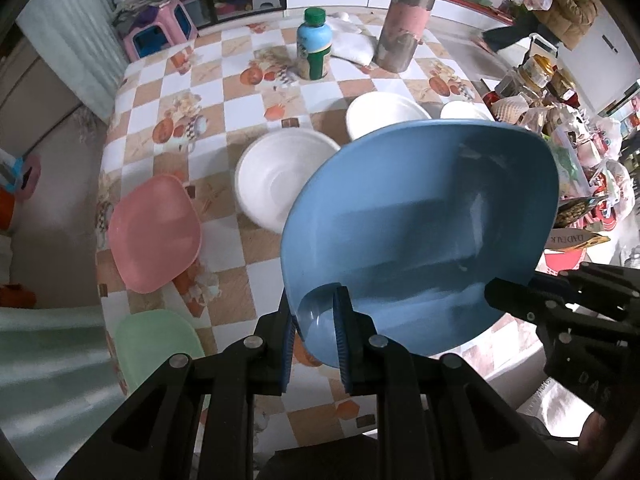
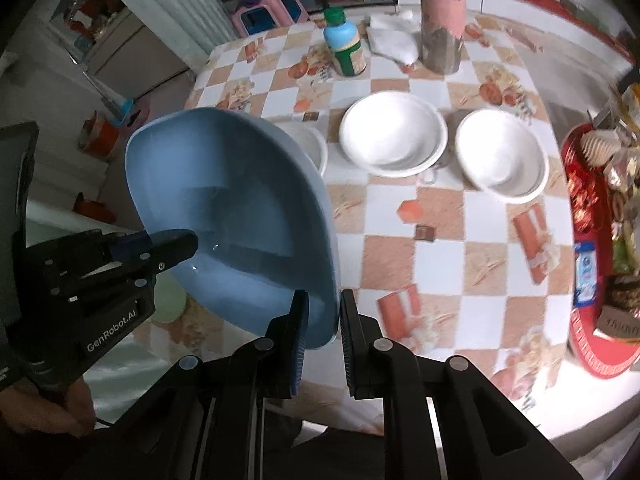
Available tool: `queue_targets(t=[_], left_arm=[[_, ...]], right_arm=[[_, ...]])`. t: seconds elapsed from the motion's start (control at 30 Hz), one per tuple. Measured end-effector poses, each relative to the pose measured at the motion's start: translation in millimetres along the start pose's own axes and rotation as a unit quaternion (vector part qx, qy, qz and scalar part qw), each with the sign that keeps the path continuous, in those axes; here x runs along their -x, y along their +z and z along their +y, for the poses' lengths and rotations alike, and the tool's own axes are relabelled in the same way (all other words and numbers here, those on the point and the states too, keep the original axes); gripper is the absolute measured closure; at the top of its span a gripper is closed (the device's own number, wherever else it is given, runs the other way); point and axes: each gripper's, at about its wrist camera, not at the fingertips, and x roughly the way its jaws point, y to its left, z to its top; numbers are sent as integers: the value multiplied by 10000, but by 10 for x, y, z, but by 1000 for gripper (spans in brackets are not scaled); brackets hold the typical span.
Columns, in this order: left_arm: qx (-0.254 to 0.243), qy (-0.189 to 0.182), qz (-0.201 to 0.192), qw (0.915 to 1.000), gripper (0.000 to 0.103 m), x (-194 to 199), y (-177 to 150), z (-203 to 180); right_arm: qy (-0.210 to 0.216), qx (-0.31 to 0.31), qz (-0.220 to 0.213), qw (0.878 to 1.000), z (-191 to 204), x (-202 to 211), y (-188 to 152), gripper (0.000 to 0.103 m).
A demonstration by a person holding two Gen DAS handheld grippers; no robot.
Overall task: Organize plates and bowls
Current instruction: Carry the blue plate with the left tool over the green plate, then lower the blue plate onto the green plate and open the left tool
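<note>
A blue squarish plate (image 1: pixel 420 232) hangs tilted above the checkered table, gripped at two places on its rim. My left gripper (image 1: pixel 316 314) is shut on its near rim. My right gripper (image 2: pixel 322 314) is shut on the plate's (image 2: pixel 232 216) other side and shows in the left wrist view as well (image 1: pixel 516 300). On the table lie a pink plate (image 1: pixel 154 232), a green plate (image 1: pixel 156 344) near the front edge, and three white bowls (image 2: pixel 394 132), (image 2: pixel 502 156), (image 1: pixel 280 184).
A green-capped bottle (image 1: pixel 315 46), a pink flask (image 1: pixel 406 20) and a white cloth (image 2: pixel 390 38) stand at the far side of the table. A red tray (image 2: pixel 600 344) of packets fills the right edge. The table's left edge (image 1: pixel 106 184) drops to the floor.
</note>
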Motion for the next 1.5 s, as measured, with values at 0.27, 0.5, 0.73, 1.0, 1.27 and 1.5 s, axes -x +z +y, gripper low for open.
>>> queue_targets(t=[0.27,0.5,0.73,1.0,1.27,1.5], left_arm=[[305,-242,106,9992,83,-30,-143,303],[782,-364,350,9957,83,-116,-354,635],[1334,-146,480,9898,83,-114,-719,1061],[1975,191,656,9779,82,-137,-1052,1693],[2125,447,746,9733,81,-193,-1098,2153],[2016,475,1004,9732,81,-354,-1125,2324]], right_arm=[[40,-130,316,9994,191,-113,85,85],[-40,157,574,9982,487,-259,115,85],[-34,590,1060,9926,875,-547,62,85],[176,1100,1466,9829,1515,-949,-13,84],[299,1260,1698,9769,2008,-1283,16,84],[323,980,1883,9767,2172,-1526,87,84]])
